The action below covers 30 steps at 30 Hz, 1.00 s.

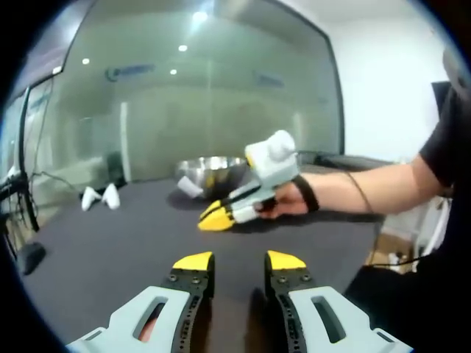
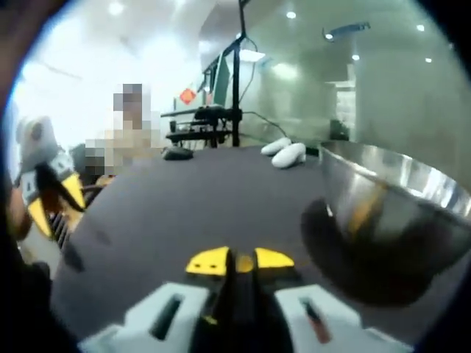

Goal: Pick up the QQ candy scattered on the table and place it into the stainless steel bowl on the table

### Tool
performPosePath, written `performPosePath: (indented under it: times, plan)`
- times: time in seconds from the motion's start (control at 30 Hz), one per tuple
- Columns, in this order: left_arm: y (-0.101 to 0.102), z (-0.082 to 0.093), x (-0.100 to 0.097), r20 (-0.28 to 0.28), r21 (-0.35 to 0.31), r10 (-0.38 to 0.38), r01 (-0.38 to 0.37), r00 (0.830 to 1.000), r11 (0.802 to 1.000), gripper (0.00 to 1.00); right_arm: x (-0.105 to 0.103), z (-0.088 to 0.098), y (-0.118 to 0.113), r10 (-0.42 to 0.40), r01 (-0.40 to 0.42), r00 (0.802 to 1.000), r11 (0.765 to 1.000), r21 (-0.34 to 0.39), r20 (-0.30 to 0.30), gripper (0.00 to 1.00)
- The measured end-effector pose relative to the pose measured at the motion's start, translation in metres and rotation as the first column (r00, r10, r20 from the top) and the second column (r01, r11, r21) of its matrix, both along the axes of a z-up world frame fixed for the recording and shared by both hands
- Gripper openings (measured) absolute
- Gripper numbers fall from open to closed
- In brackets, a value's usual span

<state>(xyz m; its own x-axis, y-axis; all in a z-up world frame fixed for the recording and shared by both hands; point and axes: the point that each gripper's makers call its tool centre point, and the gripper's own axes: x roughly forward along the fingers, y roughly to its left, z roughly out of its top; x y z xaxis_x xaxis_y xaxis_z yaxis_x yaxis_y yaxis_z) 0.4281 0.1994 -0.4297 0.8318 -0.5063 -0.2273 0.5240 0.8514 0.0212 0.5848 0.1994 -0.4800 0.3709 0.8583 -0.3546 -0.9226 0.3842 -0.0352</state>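
Bowl on the table, two controllers to its left

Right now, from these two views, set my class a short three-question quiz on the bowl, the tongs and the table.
1. True or false: the left tongs stand open above the dark table.
2. Multiple choice: the stainless steel bowl in the right gripper view lies A) left of the right tongs, B) right of them, C) directly under them.
3. Short answer: in the left gripper view, what holds the right tongs in front of the bowl?

Key
1. True: a clear gap separates the two yellow tips.
2. B.
3. A person's hand, wearing a dark wrist strap.
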Motion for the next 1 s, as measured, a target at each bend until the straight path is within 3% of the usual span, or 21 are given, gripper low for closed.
performPosePath:
  times: [0.33, 0.5, 0.73, 1.0]
  plan:
    - [-0.005, -0.001, 0.000, -0.004, 0.005, -0.016, 0.016, 1.000, 1.000, 0.29, 0.002, 0.001, -0.002, 0.000, 0.000, 1.000, 1.000, -0.010, 0.017, 0.09]
    - [-0.005, 0.001, -0.001, -0.001, 0.004, -0.015, 0.015, 1.000, 1.000, 0.29, 0.000, 0.011, -0.010, -0.011, 0.010, 1.000, 1.000, 0.012, 0.025, 0.09]
    - [-0.006, -0.001, -0.002, -0.002, 0.000, -0.014, 0.014, 1.000, 1.000, 0.29, 0.005, 0.029, -0.046, -0.073, 0.070, 0.997, 0.995, 0.064, 0.038, 0.09]
    - [-0.013, 0.000, -0.002, 0.003, 0.000, -0.030, 0.030, 1.000, 1.000, 0.29, -0.009, 0.053, -0.084, -0.147, 0.140, 0.987, 0.984, 0.107, 0.060, 0.09]
